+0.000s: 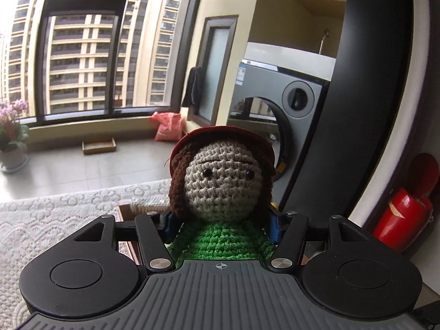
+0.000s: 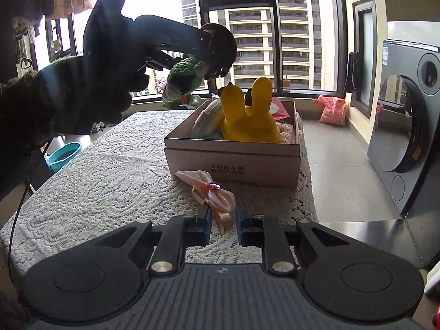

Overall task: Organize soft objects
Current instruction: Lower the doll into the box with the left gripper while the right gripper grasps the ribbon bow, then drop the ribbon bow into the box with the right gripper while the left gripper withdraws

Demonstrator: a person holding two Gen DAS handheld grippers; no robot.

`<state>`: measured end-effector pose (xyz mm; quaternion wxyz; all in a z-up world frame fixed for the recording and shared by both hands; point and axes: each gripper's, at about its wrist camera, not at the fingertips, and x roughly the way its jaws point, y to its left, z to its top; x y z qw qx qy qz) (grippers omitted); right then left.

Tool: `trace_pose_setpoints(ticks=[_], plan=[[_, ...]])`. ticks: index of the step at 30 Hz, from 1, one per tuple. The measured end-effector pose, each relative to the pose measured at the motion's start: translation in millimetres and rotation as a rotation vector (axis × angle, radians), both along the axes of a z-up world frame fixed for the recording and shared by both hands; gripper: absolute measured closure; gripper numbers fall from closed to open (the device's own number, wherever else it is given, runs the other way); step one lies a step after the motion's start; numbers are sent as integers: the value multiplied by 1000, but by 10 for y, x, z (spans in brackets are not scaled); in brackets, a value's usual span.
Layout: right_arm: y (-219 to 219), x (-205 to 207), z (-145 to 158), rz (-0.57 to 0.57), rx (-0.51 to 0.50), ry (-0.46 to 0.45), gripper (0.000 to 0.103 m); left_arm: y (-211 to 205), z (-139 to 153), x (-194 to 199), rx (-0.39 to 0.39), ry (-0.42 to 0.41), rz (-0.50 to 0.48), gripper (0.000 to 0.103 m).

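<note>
- The left hand-held gripper (image 1: 221, 225) is clamped on a crocheted doll (image 1: 220, 189) with a grey-beige yarn face, two black bead eyes, brown yarn hair, a dark red hat and a green knitted body; its blue pads press the doll's sides just below the head.
- In the right wrist view the same doll (image 2: 189, 74) hangs in the air in the left hand-held gripper (image 2: 209, 63), above the far left part of the desk (image 2: 104, 170), which is covered by a white lace cloth, and just left of the box.
- The open pinkish-brown cardboard box (image 2: 233, 159) stands on the far right of the desk; inside it sits a yellow rabbit-shaped soft toy (image 2: 250, 118) with two upright ears, with other pale items packed beside it.
- A shiny peach-pink ribbon bow (image 2: 211, 192) with a pink gem at its centre lies on the lace, near the front of the box.
- The right hand-held gripper (image 2: 223, 225) has its jaws nearly together; a tail of the bow lies between the blue pads, but whether they pinch it I cannot tell.
</note>
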<state>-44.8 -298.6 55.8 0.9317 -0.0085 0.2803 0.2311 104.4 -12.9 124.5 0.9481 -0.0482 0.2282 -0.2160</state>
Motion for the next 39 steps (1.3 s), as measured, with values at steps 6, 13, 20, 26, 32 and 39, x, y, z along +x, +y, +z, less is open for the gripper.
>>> trace_pose_setpoints(ticks=[6, 13, 20, 26, 32, 39], plan=[[-38, 123, -139, -21, 7, 46, 86, -359, -323, 938, 168, 236, -21, 26], [-43, 138, -162, -23, 7, 48, 86, -181, -364, 972, 58, 172, 23, 32], [-45, 220, 53, -29, 23, 4, 86, -2, -49, 626, -13, 76, -11, 81], [-145, 769, 749, -76, -6, -141, 86, -85, -367, 685, -27, 172, -60, 78], [9, 1812, 1000, -142, -60, -104, 86, 49, -401, 668, -99, 166, -55, 77], [335, 2876, 615, -110, -21, 191, 86, 336, -391, 334, -136, 111, 34, 77]])
